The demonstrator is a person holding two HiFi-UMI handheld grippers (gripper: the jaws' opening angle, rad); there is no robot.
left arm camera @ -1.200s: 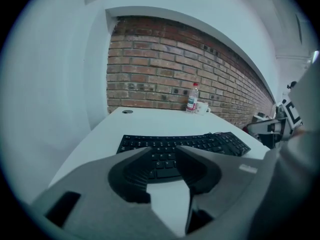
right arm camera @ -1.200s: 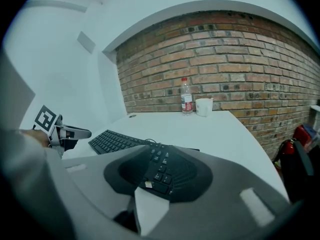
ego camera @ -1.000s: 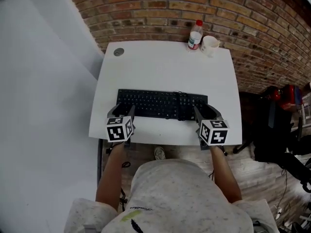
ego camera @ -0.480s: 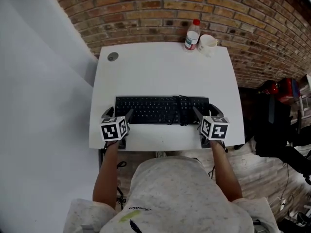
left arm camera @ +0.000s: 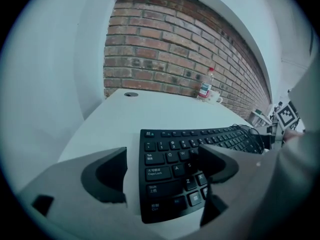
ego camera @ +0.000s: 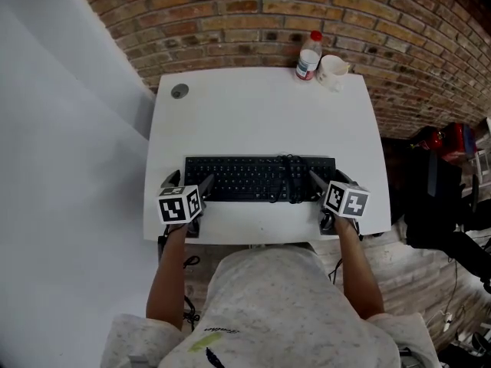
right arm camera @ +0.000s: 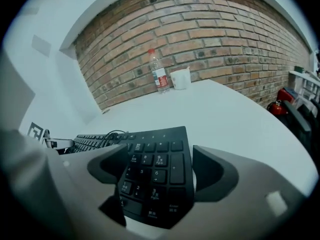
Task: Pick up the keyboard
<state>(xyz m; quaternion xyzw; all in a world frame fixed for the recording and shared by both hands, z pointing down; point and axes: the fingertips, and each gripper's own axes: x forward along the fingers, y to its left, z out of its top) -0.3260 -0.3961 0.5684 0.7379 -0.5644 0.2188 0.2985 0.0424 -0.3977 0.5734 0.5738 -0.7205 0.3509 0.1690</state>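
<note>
A black keyboard [ego camera: 259, 179] lies flat on the white table [ego camera: 261, 113], with its cable [ego camera: 288, 163] coiled on the keys right of the middle. My left gripper [ego camera: 188, 181] straddles its left end. In the left gripper view that gripper [left arm camera: 162, 169] has one jaw over the bare table and the other above the letter keys. My right gripper [ego camera: 330, 181] straddles the right end, with the number pad [right arm camera: 155, 176] between its jaws. Both pairs of jaws have just been opening. Both stand open, and no pad presses on the keyboard.
A water bottle with a red cap [ego camera: 309, 55] and a white cup [ego camera: 331, 70] stand at the table's far right corner, against the brick wall. A round cable grommet [ego camera: 179, 91] sits at the far left. Dark furniture and a red object [ego camera: 453, 148] stand on the floor to the right.
Both grippers' jaws have spread wider around the keyboard's ends, and both hands have sunk a little toward the table. The keyboard has not moved.
</note>
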